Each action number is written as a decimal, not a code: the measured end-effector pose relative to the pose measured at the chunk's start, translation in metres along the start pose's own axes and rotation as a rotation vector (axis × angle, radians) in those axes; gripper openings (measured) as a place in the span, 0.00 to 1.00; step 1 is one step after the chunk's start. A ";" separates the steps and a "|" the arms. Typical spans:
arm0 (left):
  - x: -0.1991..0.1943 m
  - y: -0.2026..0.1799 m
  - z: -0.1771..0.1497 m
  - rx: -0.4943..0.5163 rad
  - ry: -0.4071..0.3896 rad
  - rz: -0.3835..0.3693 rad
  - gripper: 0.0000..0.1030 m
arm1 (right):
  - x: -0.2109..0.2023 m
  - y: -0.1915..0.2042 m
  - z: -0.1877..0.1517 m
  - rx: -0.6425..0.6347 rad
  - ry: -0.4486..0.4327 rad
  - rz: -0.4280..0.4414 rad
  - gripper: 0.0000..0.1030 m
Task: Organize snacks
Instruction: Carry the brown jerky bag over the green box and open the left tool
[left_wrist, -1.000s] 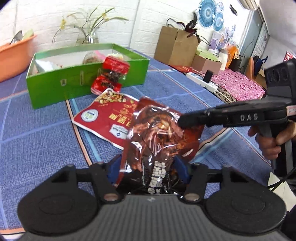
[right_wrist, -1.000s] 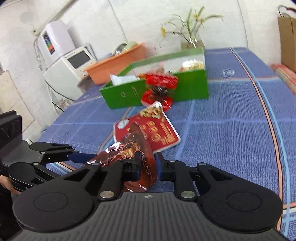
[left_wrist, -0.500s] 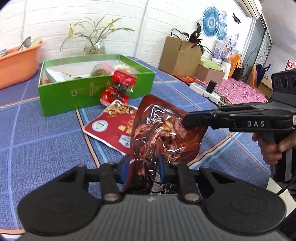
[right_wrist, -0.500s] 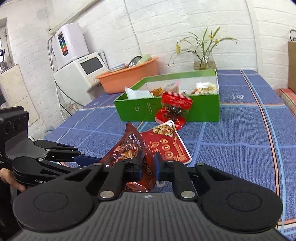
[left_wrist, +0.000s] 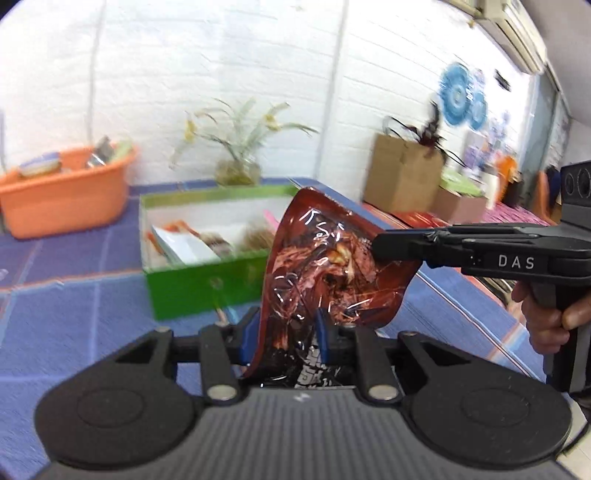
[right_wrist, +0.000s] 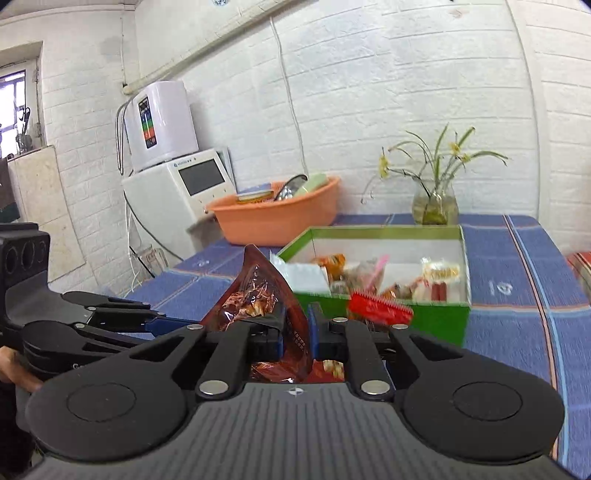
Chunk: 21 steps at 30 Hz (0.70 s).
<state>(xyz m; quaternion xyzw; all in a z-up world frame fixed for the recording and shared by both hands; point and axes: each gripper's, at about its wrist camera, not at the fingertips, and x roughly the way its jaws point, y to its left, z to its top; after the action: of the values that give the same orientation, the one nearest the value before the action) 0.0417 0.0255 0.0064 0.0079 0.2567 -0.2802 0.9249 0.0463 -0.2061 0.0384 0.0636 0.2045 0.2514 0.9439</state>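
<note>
I have both claws clamped on the dark red snack pouch: my left claw pinches its bottom edge, my right claw grips its side. The pouch hangs clear above the blue tabletop, in front of the open green box that holds other snacks.

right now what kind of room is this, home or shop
Most likely a lived-in home room: whitewashed brick walls, a cloth-covered table with an orange wash basin and a vase of flowers, and a water dispenser.
</note>
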 end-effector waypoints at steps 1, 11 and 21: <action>-0.001 0.004 0.005 -0.003 -0.011 0.017 0.16 | 0.006 0.001 0.006 -0.006 -0.008 0.005 0.23; 0.044 0.032 0.077 0.013 -0.090 0.125 0.16 | 0.061 -0.007 0.060 -0.137 -0.167 -0.117 0.24; 0.123 0.044 0.094 0.032 -0.100 0.199 0.17 | 0.106 -0.060 0.042 0.050 -0.230 -0.181 0.24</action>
<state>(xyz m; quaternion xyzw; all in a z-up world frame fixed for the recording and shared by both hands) 0.1963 -0.0152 0.0236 0.0342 0.2037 -0.1909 0.9596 0.1746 -0.2054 0.0262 0.0969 0.1059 0.1514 0.9780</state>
